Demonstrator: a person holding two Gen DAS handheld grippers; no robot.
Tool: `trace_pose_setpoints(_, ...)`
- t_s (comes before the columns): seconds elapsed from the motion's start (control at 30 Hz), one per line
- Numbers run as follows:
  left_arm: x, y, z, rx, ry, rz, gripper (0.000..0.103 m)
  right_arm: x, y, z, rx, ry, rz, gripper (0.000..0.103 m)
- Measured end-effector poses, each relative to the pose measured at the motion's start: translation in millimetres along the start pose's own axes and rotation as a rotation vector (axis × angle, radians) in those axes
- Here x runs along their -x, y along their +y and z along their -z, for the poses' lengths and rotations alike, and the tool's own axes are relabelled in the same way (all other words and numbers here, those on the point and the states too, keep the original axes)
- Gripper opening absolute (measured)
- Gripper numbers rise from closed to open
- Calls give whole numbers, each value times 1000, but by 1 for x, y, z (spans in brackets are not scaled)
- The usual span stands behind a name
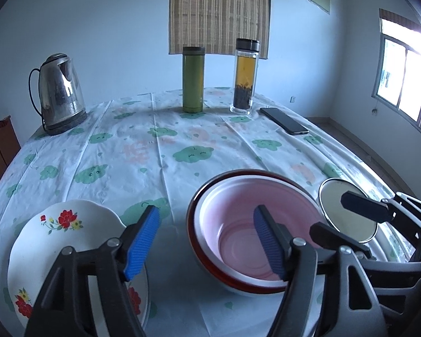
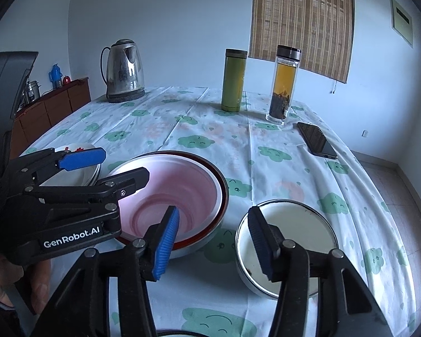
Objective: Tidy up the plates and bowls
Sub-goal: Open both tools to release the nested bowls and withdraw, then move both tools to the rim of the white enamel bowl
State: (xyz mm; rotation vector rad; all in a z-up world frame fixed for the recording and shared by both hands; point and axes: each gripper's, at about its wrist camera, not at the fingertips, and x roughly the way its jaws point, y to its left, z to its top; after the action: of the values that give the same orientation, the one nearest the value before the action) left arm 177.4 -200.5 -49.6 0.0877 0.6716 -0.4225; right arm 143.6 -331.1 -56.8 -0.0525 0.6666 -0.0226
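A pink bowl (image 1: 247, 224) nested in a red-rimmed bowl sits on the table in front of me; it also shows in the right wrist view (image 2: 188, 185). A white flowered plate (image 1: 56, 233) lies to its left, seen small in the right wrist view (image 2: 78, 172). A white enamel bowl (image 2: 292, 230) with a dark rim sits to the right, also in the left wrist view (image 1: 336, 205). My left gripper (image 1: 207, 241) is open, its right finger over the pink bowl. My right gripper (image 2: 214, 243) is open, its right finger over the enamel bowl's near rim. Both are empty.
At the back of the table (image 1: 143, 151) stand a steel kettle (image 1: 60, 92), a green flask (image 1: 193, 80) and a glass tea bottle (image 1: 244, 75). A black phone (image 1: 283, 120) lies at the right. A wooden cabinet (image 2: 53, 104) stands left of the table.
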Motion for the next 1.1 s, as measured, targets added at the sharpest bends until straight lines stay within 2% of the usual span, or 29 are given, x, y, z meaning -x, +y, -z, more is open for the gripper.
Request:
trace_pose_setpoints(0.23,8,-2,0,9,-34,3,71,11,-12,5,-23,-13,7,54)
trace_pose_setpoints(0.43,17,-12,-4,-6,-70,22,71,24,-38,15,-65,-19,29,54)
trace_pose_setpoints(0.73,28,-55,-17,-101,-58,59,71,18,-87,31,-174,23,95,54)
trace_pose_setpoints(1.1,-2,-104,-30,-157,32,129,71,4,-104,38,-250,58,63,53)
